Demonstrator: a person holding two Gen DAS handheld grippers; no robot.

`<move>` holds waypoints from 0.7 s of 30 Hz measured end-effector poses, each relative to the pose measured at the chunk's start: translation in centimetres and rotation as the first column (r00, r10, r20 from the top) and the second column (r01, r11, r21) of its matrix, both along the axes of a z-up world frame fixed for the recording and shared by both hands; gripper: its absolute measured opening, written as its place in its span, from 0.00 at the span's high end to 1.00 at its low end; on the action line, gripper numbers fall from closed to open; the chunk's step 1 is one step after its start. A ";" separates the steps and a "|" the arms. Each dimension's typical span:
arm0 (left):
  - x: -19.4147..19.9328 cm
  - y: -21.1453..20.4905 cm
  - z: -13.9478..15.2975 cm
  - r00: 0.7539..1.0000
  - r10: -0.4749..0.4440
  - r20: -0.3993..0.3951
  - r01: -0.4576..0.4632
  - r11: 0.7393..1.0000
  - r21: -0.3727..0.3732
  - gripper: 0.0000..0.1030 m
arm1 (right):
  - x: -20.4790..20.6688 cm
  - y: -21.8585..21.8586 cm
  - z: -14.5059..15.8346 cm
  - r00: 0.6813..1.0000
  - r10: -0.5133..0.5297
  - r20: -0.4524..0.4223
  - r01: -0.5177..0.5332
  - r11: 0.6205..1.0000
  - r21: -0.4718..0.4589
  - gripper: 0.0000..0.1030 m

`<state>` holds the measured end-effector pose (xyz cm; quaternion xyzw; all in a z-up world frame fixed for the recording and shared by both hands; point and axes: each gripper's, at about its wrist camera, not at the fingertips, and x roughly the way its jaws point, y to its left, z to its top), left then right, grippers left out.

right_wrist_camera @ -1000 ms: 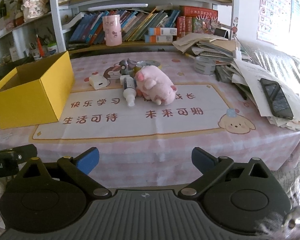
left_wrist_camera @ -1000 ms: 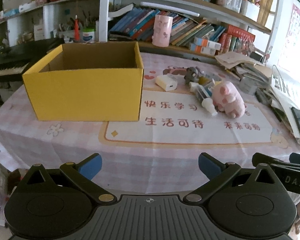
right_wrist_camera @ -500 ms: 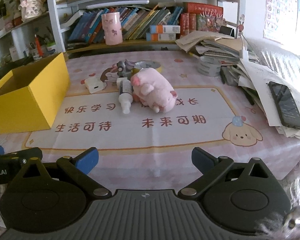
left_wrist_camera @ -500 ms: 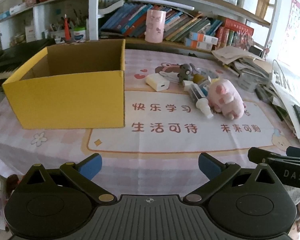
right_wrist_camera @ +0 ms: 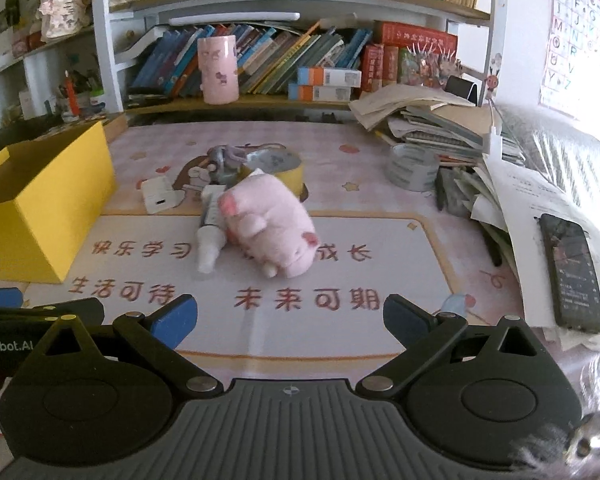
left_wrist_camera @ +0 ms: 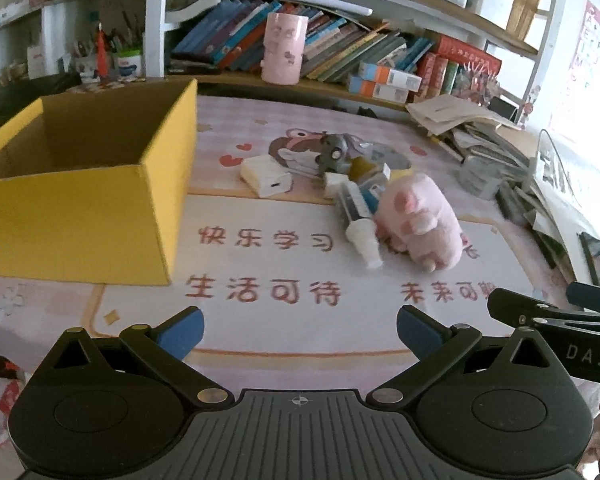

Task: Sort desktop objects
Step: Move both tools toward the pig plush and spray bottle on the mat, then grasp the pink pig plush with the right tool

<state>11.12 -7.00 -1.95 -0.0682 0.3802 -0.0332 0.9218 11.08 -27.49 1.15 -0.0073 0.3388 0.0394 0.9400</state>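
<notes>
Desk (right_wrist_camera: 380, 152) with pink cloth and printed mat, cluttered bookshelf (right_wrist_camera: 284, 60) at the far edge. Yellow box (left_wrist_camera: 80, 200) open-topped on the left, looks empty from the left wrist view. That's the likely drop target.

Paper and book pile (right_wrist_camera: 440, 120) far right, black phone (right_wrist_camera: 572, 272) lying on sheets at right. Grey tape roll (right_wrist_camera: 410, 166) beside the pile.

Items to sort are clustered mid-desk, well apart from both tools: pink plush pig (right_wrist_camera: 268, 224) on its side, nearest. Spray bottle (right_wrist_camera: 210, 236) lies touching its left flank, cap toward the camera. Yellow tape roll (right_wrist_camera: 288, 168) just behind the pig. White charger (right_wrist_camera: 160, 200) left of the bottle, towards the box. Small grey figure (right_wrist_camera: 220, 160) farthest back.

Left tool (left_wrist_camera: 300, 330) spread wide, empty, hovering over the near desk edge. Right tool (right_wrist_camera: 290, 318) likewise spread, holding nothing, aimed at the pig.

Step in hand: approach for the first pick, nothing sorted yet. Judgement: take the pig first with the right tool, since it is nearest and soft. Close across its narrow body, not lengthwise. Lift straight up so the bottle alongside isn't rolled. Left tool suits the charger, being closer to the box.
</notes>
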 end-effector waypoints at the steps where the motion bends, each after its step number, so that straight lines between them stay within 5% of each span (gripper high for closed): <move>1: 0.2 -0.3 -0.1 1.000 0.004 -0.003 -0.004 1.000 -0.002 0.00 | 0.3 -0.3 -0.1 1.000 0.003 -0.004 -0.003 1.000 0.001 0.03; 21: 2.9 -2.6 0.0 0.969 0.243 -0.033 -0.241 0.969 0.062 0.00 | 9.2 -2.6 -1.9 0.974 0.210 -0.084 -0.203 0.976 0.079 0.03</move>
